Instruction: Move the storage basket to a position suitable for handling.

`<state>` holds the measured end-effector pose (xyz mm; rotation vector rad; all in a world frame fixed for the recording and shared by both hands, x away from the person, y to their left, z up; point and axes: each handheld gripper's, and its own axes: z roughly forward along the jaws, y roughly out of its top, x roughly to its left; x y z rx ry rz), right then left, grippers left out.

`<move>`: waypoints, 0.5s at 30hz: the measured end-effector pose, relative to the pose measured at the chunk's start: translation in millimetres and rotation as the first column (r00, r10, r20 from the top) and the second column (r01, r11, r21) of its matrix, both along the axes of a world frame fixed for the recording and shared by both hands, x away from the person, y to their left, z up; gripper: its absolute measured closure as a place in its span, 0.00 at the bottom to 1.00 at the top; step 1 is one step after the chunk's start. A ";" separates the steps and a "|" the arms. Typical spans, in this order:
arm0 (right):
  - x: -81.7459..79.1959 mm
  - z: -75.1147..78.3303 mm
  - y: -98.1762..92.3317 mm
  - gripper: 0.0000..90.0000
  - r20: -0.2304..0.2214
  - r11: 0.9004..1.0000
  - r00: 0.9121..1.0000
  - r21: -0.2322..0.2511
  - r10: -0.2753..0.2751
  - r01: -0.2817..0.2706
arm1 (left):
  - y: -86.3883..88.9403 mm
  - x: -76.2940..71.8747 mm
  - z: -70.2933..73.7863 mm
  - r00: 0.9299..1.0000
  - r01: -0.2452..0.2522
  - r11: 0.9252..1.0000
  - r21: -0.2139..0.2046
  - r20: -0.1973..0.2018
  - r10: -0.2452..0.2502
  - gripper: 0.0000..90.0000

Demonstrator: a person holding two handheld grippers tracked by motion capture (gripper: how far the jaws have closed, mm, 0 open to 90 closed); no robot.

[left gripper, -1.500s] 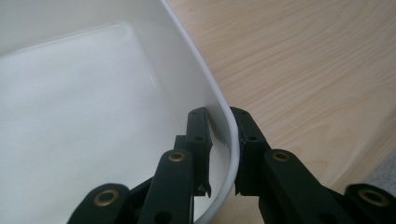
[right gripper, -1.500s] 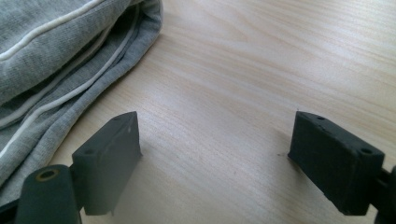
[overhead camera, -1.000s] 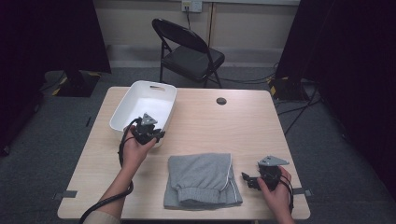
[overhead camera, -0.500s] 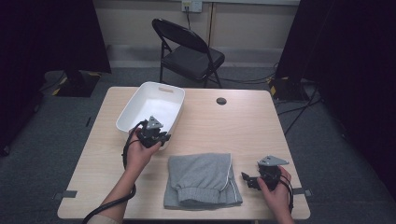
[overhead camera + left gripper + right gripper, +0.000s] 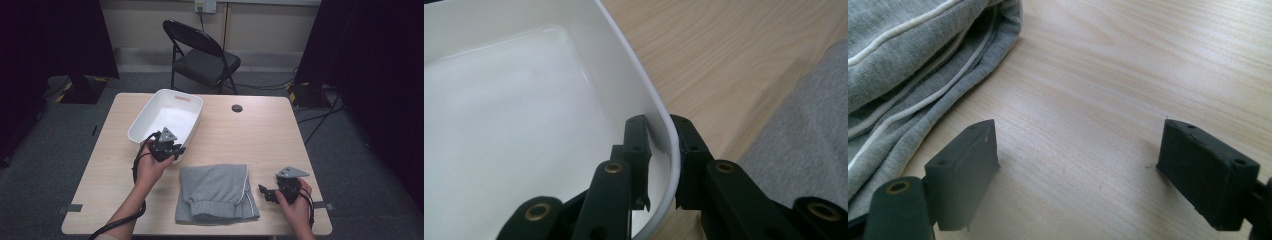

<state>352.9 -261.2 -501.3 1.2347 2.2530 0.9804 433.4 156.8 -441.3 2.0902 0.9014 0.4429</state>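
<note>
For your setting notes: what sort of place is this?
Probably a recording studio or lab: black curtains flank a lone table, a folding chair stands behind, and cables cross the carpet.

Tabletop [image 5: 260, 145] open btwn white bin [image 5: 167, 117] & right edge; grey folded garment [image 5: 215, 192] blocks front middle; bare wood ahead of right tongs [image 5: 1078, 170].
</note>
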 end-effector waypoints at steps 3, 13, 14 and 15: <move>0.0 0.0 0.0 0.17 0.000 1.000 1.000 0.000 0.000 0.000 | 0.1 0.1 0.0 1.000 -0.002 1.000 -0.004 -0.002 0.002 0.88; 0.0 0.0 0.0 0.17 0.000 1.000 1.000 0.000 0.000 0.000 | 6.9 -1.0 10.4 0.999 -0.034 0.999 -0.037 0.011 0.034 0.68; 0.0 0.0 0.0 0.17 0.000 1.000 1.000 0.000 0.000 0.000 | 8.8 -1.5 13.4 0.999 -0.045 0.998 -0.036 0.018 0.046 0.66; 0.0 0.0 0.0 0.17 0.000 1.000 1.000 0.000 0.000 0.000 | 11.1 -1.7 15.9 0.998 -0.059 0.998 -0.036 0.027 0.060 0.62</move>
